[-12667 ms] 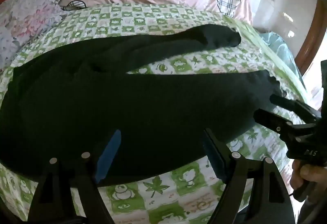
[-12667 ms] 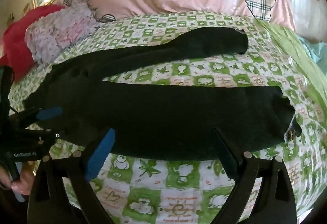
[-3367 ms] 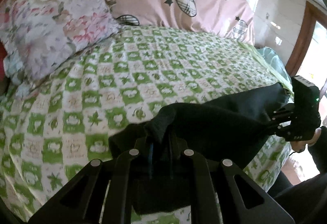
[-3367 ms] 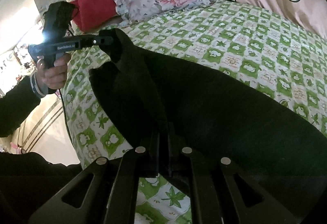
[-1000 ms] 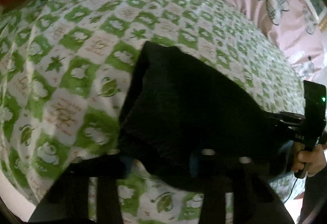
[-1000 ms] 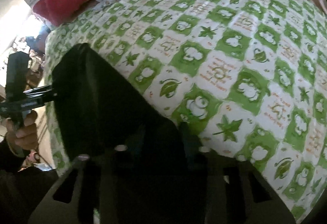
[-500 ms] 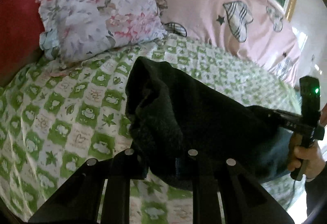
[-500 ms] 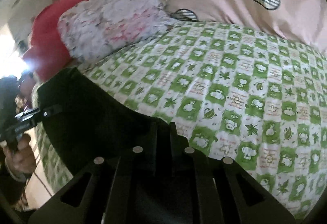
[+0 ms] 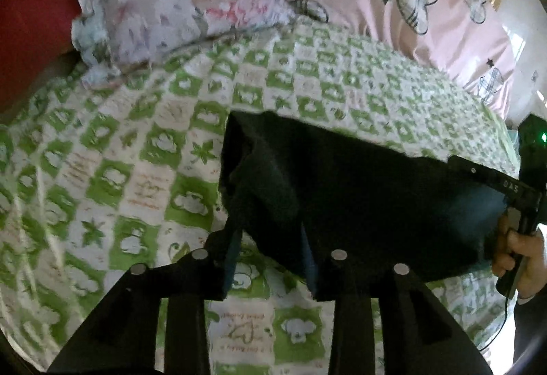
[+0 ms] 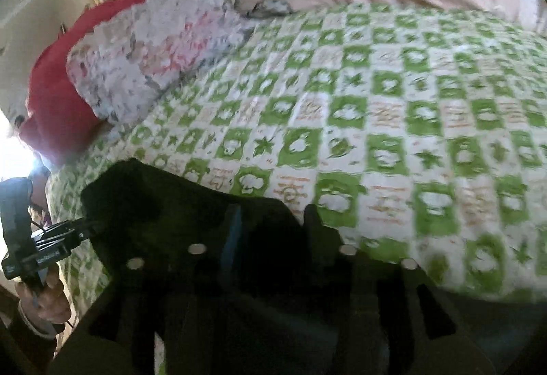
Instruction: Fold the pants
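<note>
Left wrist view: the left tool (image 9: pixel 270 231) has its jaws opening, spread with the near corner of the folded black pants (image 9: pixel 359 190) between them, pads not pressing the cloth. The pants lie on the green checked bed sheet (image 9: pixel 136 169) just ahead, reaching right to the right tool (image 9: pixel 478 175), gripped by a hand (image 9: pixel 523 258). In the right wrist view the right tool (image 10: pixel 271 221) is opening too, jaws apart over the pants (image 10: pixel 164 204), floral pillow (image 10: pixel 154 56) far ahead-left
</note>
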A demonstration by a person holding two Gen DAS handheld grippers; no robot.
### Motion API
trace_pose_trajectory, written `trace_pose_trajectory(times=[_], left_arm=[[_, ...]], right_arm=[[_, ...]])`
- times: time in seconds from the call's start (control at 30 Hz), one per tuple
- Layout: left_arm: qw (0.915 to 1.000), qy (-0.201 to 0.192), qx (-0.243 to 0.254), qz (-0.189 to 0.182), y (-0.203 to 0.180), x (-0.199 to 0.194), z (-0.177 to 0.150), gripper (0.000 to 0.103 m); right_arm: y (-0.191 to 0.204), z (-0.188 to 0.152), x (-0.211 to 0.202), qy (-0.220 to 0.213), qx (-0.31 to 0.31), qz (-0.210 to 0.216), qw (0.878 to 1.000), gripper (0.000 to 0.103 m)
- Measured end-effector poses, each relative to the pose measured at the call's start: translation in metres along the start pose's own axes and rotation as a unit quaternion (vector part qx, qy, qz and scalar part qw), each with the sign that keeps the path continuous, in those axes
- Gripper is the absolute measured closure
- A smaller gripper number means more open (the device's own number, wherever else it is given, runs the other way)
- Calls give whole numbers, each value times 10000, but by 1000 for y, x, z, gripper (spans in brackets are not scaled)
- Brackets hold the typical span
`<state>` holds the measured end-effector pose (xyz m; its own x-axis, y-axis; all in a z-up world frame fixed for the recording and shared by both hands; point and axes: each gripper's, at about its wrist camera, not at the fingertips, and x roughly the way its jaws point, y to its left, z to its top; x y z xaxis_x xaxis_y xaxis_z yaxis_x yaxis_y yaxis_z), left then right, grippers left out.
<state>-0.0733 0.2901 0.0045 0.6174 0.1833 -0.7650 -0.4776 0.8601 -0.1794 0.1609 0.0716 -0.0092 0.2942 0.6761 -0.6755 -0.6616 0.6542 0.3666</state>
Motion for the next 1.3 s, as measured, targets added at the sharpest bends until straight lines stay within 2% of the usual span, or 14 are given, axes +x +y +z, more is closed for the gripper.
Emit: trace_pose_trajectory(times=[0.13,0.23,0.37,0.6,0.93,1.0,1.07,1.3], left_arm=[[9995,-220,221,-85,-18,-23,3,57],[9977,-405,447,-320,-43,-38,8,57],[9935,-507,761,-672,-78,-45,11,50],[9848,-243,1314,-1114,-141,-30,6,50],[9715,95,1770,-1574,-200,-8,1,47],[9693,136,1847,-1619,-209,-5,0,46],[9674,204,1899,-1663,-217,0,-1,44],[9591,414,2122,-1826,-246,12,-4,42]], right_arm=[[-12,-16,-37,-196,208,-20,9996,62],[-26,-34,-64,-310,497,-58,9983,61],[-47,-64,-94,-386,940,-181,9947,61],[-69,-102,-133,-595,1376,-444,9877,61],[-92,-131,-187,-1123,1812,-884,9730,61],[-97,-139,-195,-1186,1927,-966,9693,58],[-102,-148,-204,-1257,2052,-1102,9644,43],[-123,-171,-231,-1493,2516,-1374,9463,42]])
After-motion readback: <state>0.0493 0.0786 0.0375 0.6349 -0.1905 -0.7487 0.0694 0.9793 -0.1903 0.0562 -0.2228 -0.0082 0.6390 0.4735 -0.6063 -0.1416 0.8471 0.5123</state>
